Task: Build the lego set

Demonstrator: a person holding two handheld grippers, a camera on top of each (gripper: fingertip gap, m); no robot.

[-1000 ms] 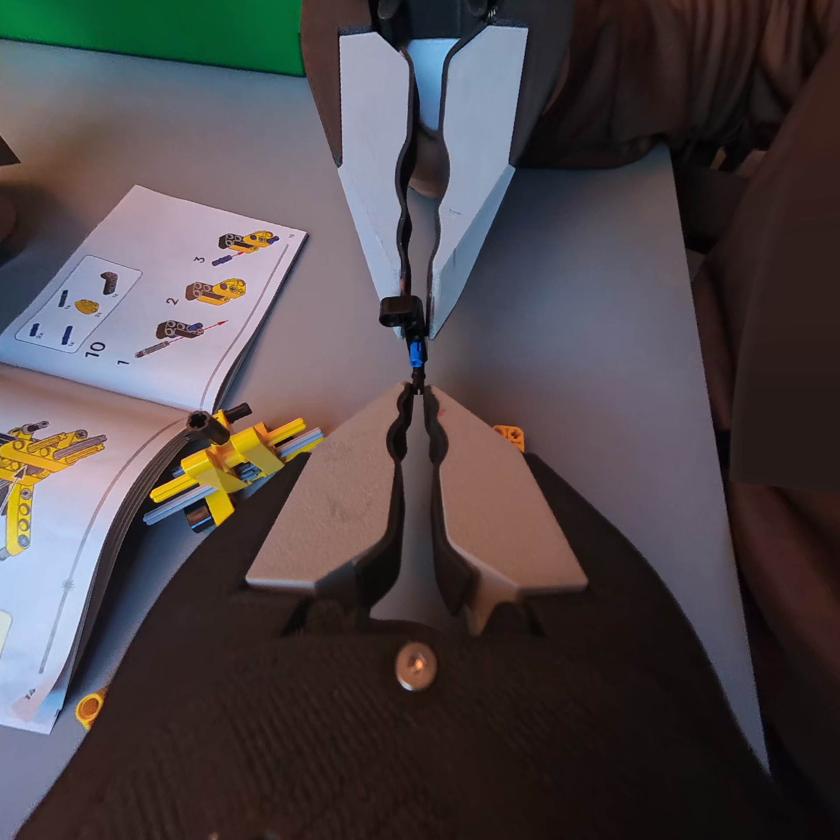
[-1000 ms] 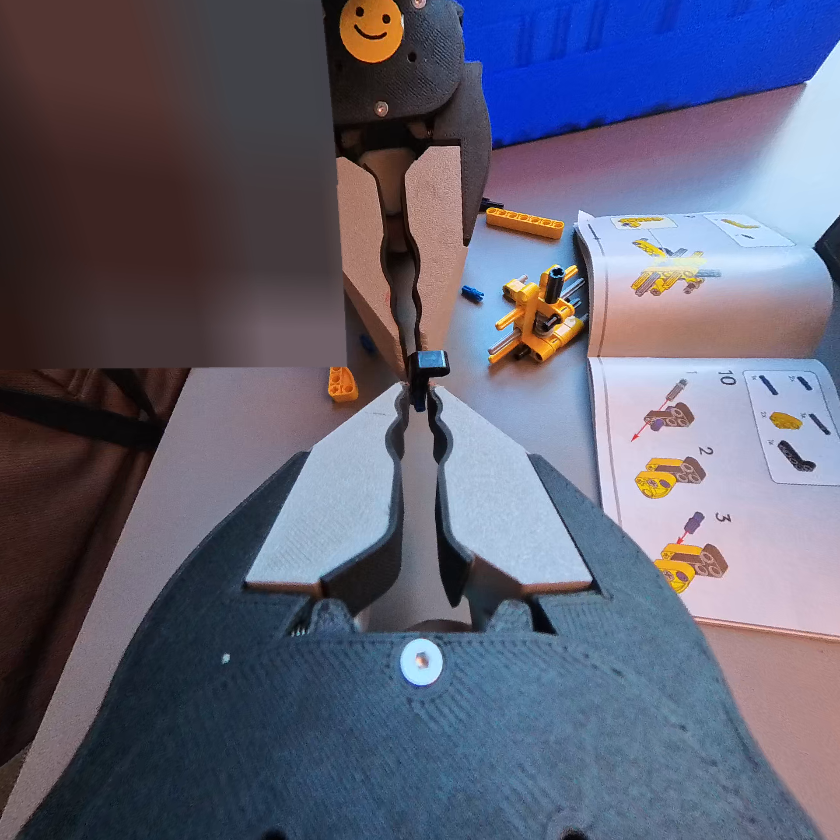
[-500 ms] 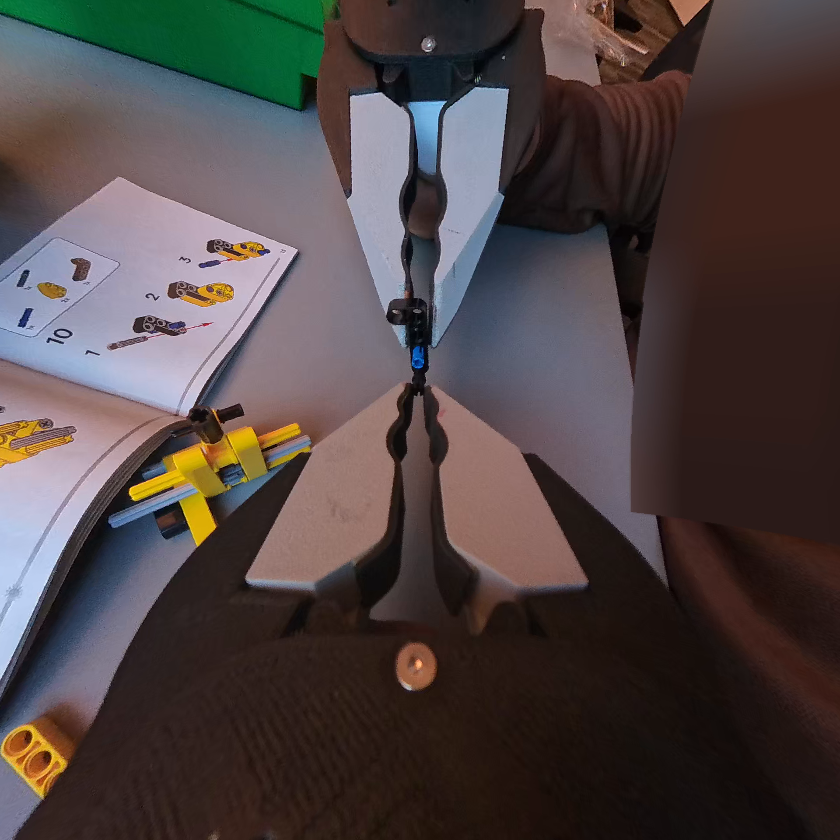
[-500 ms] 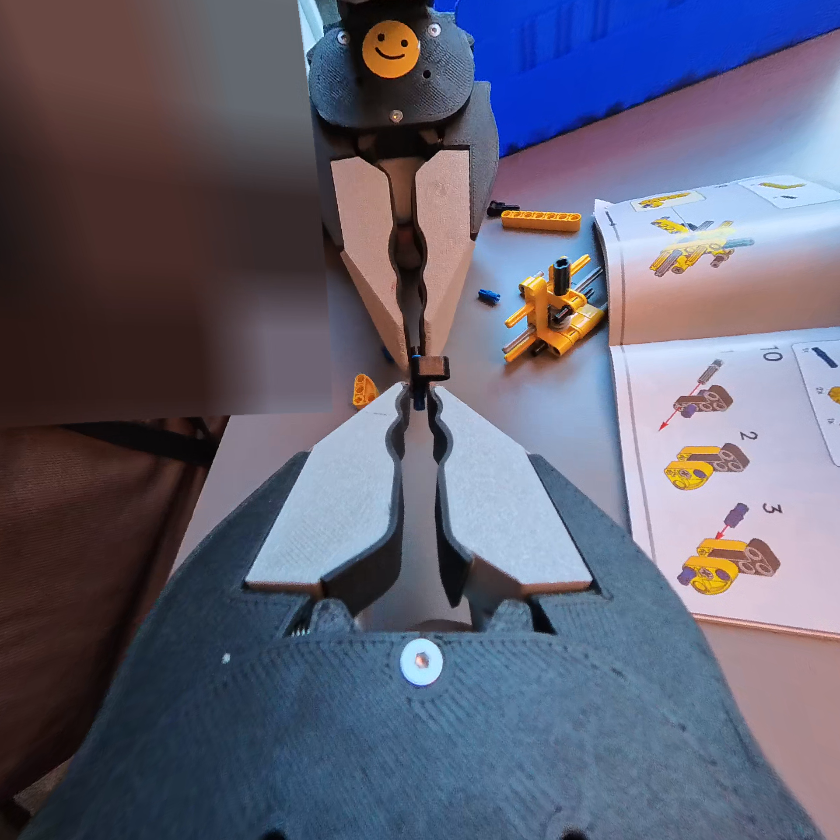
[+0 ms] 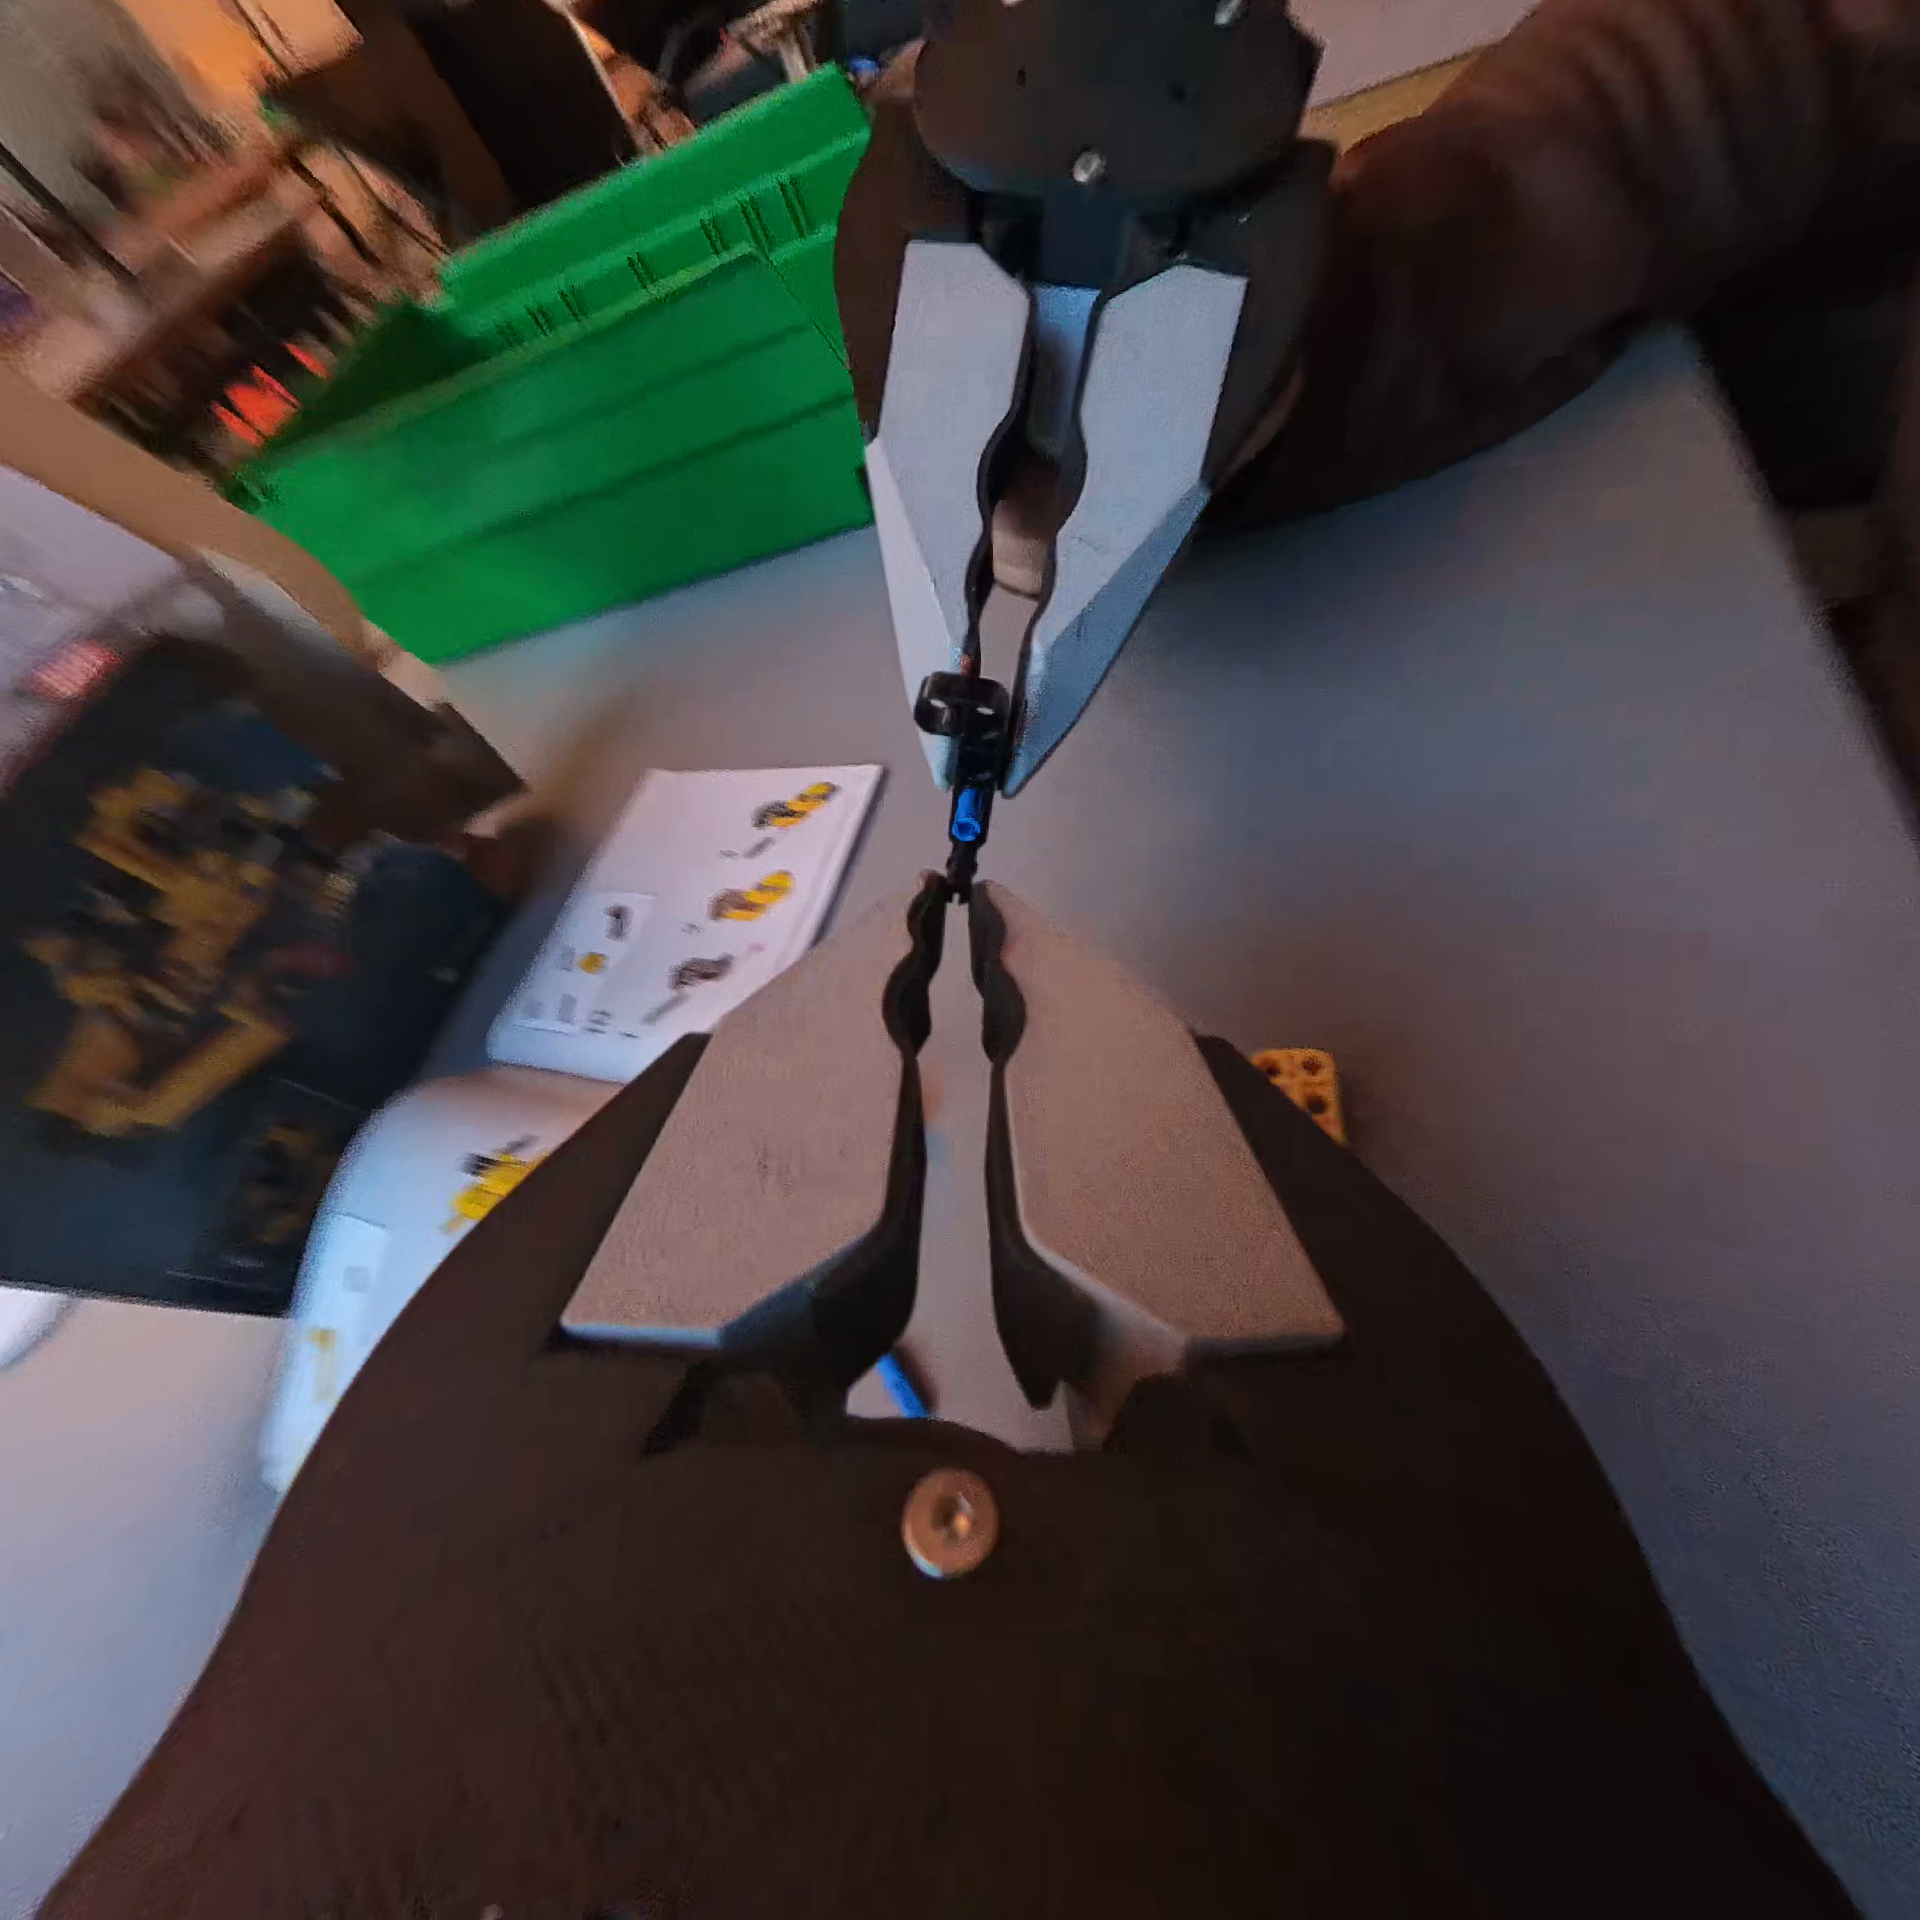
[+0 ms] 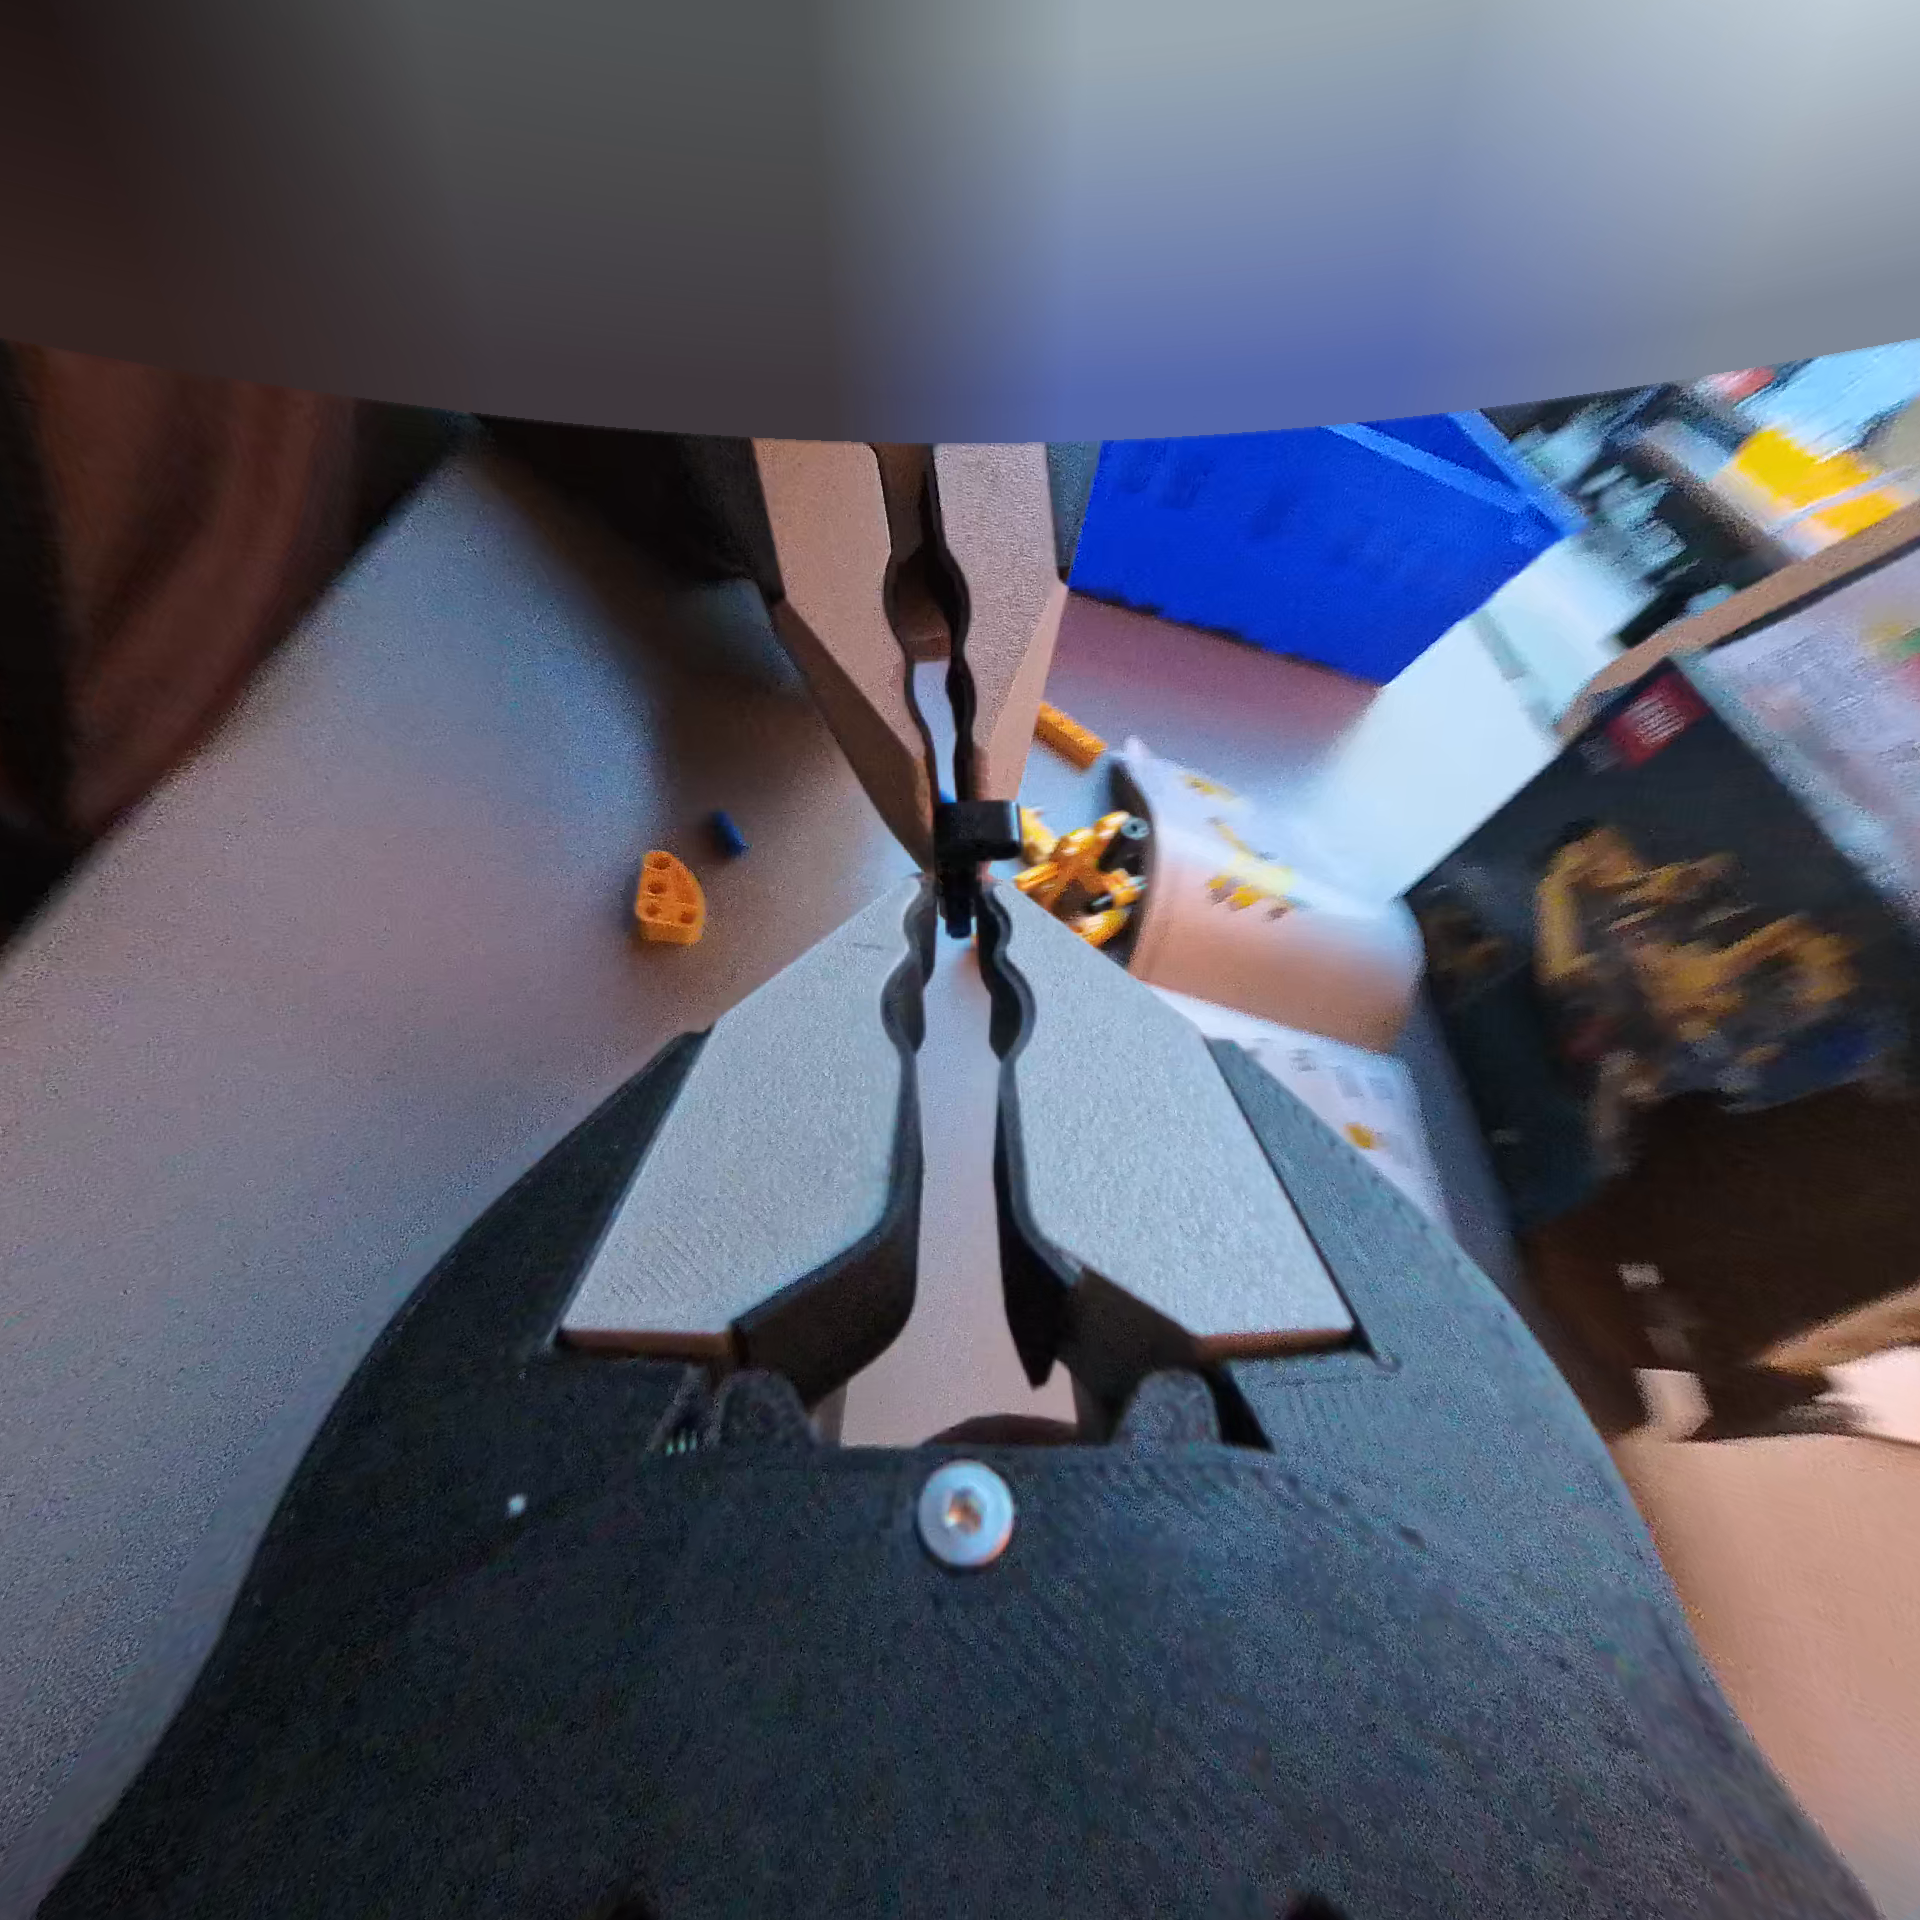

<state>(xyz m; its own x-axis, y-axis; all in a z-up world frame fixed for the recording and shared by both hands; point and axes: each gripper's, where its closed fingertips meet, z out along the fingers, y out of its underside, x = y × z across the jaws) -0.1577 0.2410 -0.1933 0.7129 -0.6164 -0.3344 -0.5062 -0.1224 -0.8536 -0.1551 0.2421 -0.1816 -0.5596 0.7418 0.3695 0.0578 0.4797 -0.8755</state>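
In the left wrist view, the far left holds a dark box with a yellow machine printed on it [image 5: 197, 997], standing on the grey counter [image 5: 1507, 935] and blurred. Behind it sits a green bin [image 5: 582, 457], just beside the far claw's body. In front of the box lies the open instruction booklet [image 5: 707, 914], its near pages curling under the left claw's body. At centre, the left claw [image 5: 956, 891] is pressed together on the tip of a thin pin [image 5: 966, 826], blue at its middle. The pin runs straight up into a black angled connector [image 5: 961, 717], pinched at the tips of the right claw [image 5: 982, 758], which points back toward the camera. The two claws meet tip to tip above the counter, with the pin bridging them. To the right, a small yellow brick [image 5: 1304, 1081] peeks past the left claw's body, then bare counter runs to the right edge, where a dark sleeve [image 5: 1558, 260] rests.

In the right wrist view, a yellow curved brick [image 6: 667, 899] and a small blue pin [image 6: 727, 831] lie apart on open counter to the left. Right of centre, a yellow partial build [image 6: 1081, 868] sits beside the booklet, with a blue bin [image 6: 1299, 540] behind and the box crowding the right.
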